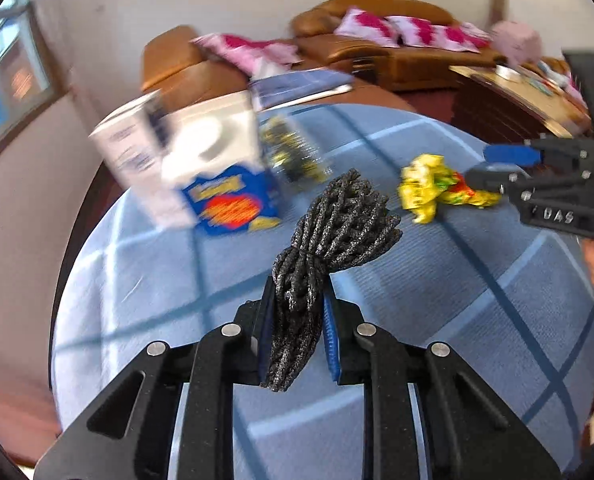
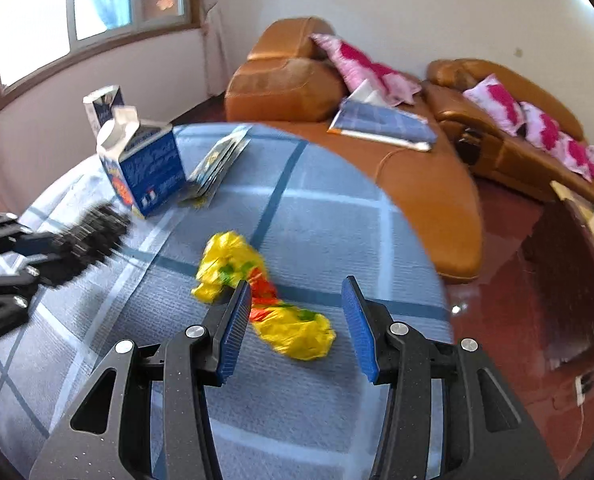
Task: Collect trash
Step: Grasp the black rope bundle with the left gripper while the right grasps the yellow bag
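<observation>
You have a dark bundle of cord (image 1: pixel 329 236) pinched upright, a crumpled yellow wrapper (image 2: pixel 257 292) lying on the blue checked cloth (image 2: pixel 317 208), and an opened blue carton (image 2: pixel 145 168) standing behind it.

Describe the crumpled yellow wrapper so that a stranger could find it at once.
Look at the round table with the blue checked cloth. The crumpled yellow wrapper lies near its middle, right of the blue carton. It alone is bright yellow with red and green patches.

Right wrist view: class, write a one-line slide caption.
Open right gripper hovers over a crumpled yellow wrapper on the blue checked tablecloth.
</observation>
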